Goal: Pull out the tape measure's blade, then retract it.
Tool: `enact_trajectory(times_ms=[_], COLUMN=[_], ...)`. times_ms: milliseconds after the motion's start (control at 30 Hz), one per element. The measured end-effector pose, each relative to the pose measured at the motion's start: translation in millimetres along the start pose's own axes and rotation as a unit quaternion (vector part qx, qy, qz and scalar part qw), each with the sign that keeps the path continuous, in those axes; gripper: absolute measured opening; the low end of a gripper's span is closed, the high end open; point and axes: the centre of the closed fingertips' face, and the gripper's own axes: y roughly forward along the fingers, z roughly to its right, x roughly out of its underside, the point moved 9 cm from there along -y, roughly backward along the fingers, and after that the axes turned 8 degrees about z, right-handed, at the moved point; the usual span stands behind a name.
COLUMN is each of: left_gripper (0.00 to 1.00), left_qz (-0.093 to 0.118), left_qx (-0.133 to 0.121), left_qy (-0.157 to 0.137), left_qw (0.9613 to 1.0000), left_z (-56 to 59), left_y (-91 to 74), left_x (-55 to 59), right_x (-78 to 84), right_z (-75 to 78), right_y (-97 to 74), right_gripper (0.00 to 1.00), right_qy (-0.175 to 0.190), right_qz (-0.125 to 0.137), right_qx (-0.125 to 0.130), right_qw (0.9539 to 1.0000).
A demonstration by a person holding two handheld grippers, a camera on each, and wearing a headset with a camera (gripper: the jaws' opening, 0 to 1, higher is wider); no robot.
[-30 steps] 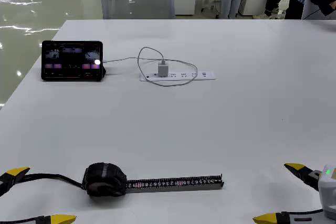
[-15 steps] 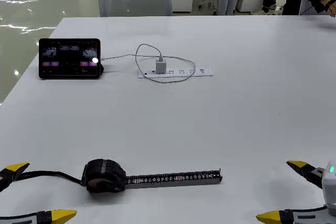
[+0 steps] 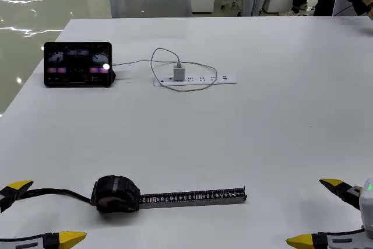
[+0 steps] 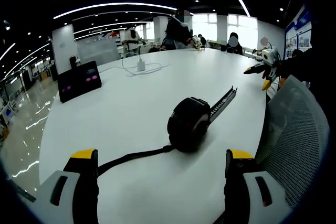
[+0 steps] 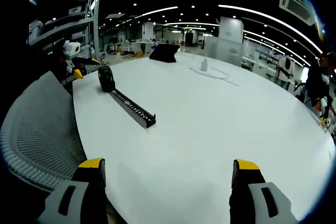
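You can read almost nothing here. Low in the head view, the blade [image 3: 192,197] drawn from the tape measure [image 3: 115,193] carries a row of tiny white and red scale digits, too small to make out. At upper left, the tablet [image 3: 77,65] shows bright tiles, with any lettering blurred.

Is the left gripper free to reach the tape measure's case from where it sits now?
Probably yes. The left gripper has its jaws open, and the case lies straight ahead on the table; just its black strap trails between them.
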Motion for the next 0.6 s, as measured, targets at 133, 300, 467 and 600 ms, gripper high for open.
enact_trajectory(times_ms=[133,300,467,600], left_gripper=[0.99,0.99,0.99,0.99], left_qz=[-0.005,-0.022,-0.031,-0.031], left_qx=[0.001,0.001,-0.002,0.002], left_qy=[0.003,0.002,-0.012,-0.013], left_qw=[1.0,0.9997,0.9994,0.9994], left_z=[2.8,6.3,13.3,18.6], left_y=[1.1,4.8,6.9,9.8], left_x=[-0.9,1.1,-3.0,-7.7], right_x=[-0.7,-4.7,-8.1,-11.1], right_z=[-1.8,-2.2,0.4,-1.0], right_y=[0.1,0.9,1.7,2.2], right_gripper=[0.99,0.99,0.99,0.99], right_qy=[-0.001,-0.008,-0.01,-0.015], right_qz=[-0.003,-0.007,-0.009,-0.013], right_qx=[-0.002,-0.009,-0.009,-0.015], right_qw=[1.0,0.9999,0.9999,0.9997])
